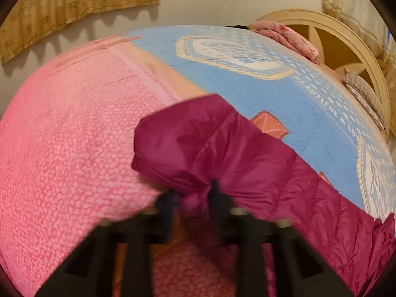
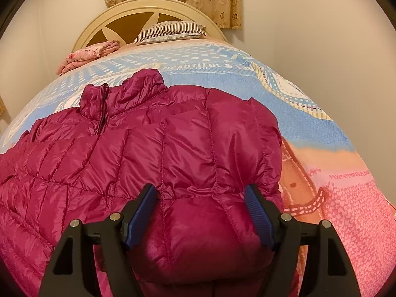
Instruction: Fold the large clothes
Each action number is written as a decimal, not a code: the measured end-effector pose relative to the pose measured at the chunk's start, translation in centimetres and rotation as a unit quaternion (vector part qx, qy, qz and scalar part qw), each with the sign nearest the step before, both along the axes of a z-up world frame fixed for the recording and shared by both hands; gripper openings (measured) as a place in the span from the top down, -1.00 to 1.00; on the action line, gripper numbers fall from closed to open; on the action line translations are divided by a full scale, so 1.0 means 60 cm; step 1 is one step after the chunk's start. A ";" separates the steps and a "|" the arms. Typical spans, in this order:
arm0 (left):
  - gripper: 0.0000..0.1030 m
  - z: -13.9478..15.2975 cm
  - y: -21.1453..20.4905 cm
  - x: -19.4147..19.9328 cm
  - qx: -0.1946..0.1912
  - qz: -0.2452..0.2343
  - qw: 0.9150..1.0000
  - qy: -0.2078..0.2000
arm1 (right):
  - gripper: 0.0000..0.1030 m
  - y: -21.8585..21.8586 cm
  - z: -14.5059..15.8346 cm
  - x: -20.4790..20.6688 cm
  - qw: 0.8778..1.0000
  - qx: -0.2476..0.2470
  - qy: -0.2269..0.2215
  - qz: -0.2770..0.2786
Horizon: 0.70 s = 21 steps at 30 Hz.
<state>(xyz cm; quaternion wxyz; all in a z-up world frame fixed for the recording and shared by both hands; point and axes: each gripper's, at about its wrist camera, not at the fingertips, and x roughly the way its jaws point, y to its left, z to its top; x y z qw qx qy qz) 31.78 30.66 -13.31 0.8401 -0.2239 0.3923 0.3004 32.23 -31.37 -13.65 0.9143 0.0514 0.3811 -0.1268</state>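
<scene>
One magenta puffer jacket (image 2: 158,148), collar far | left gripper (image 1: 191,194) clenched on its sleeve (image 1: 198,143) | right gripper (image 2: 201,198) released, astride its near end

Your magenta puffer jacket (image 2: 158,153), spread on the bed

You see it lying quilted and shiny, collar (image 2: 123,94) toward the headboard with its zip partly open; one sleeve (image 1: 198,146) is bunched and lifted at its end over the pink half of the blanket.

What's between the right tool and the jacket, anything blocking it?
Nothing visible. The right tool hangs open directly over the magenta puffer jacket, its blue pads either side of a puffy fold. The left tool is already shut on another part of the jacket.
</scene>
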 end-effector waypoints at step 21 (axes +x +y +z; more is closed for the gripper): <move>0.79 0.190 -0.578 -0.062 0.130 -0.422 0.881 -0.172 | -0.46 -0.010 -0.001 -0.003 1.000 0.025 -0.007 -0.002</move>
